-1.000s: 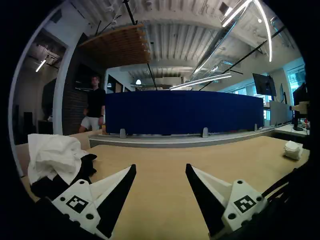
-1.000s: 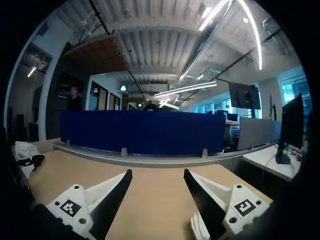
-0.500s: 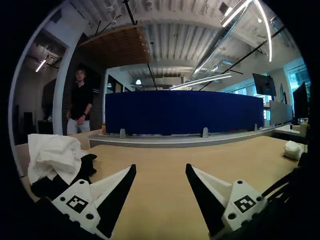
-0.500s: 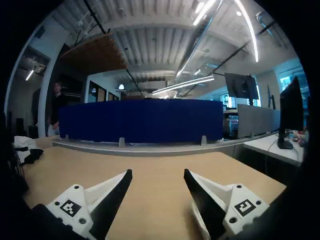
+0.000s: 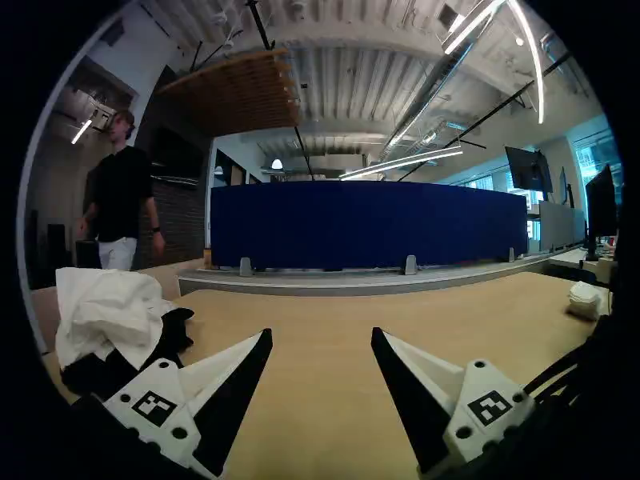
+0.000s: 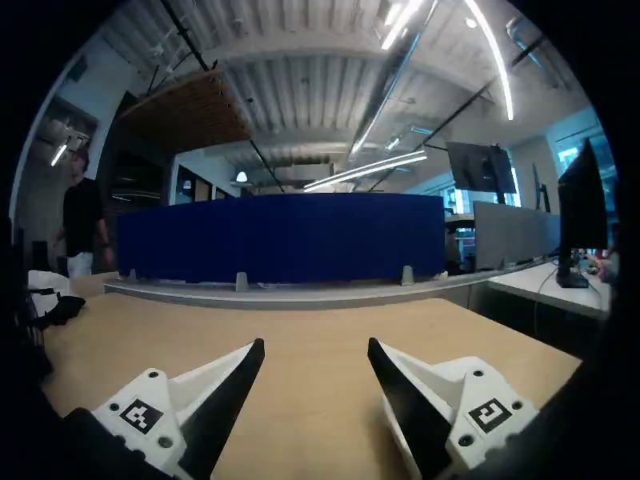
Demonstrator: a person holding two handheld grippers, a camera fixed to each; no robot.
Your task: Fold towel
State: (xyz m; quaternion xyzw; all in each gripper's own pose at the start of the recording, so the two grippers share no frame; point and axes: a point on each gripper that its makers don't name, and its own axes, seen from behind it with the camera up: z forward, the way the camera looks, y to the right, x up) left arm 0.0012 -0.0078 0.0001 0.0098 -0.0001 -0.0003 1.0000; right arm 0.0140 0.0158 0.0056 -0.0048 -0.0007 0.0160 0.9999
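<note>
A crumpled white towel [image 5: 102,314] lies heaped on dark cloth at the left of the wooden table [image 5: 320,320], just left of and beyond my left gripper [image 5: 322,342], which stands open with nothing between its fingers. A folded white stack [image 5: 587,299] sits at the table's far right edge. In the right gripper view, my right gripper [image 6: 316,352] is open over bare wood, low above the table. The white towel heap [image 6: 46,284] shows small at the far left there.
A blue partition [image 5: 360,224] on a grey rail runs along the table's far side. A person in a black shirt [image 5: 120,208] walks behind the table at left. Monitors [image 6: 578,212] stand on a white desk at right.
My right gripper has dropped lower and swung slightly, so the folded stack by its right finger has left its view. The person in the background walked to the left. The left gripper has stayed still.
</note>
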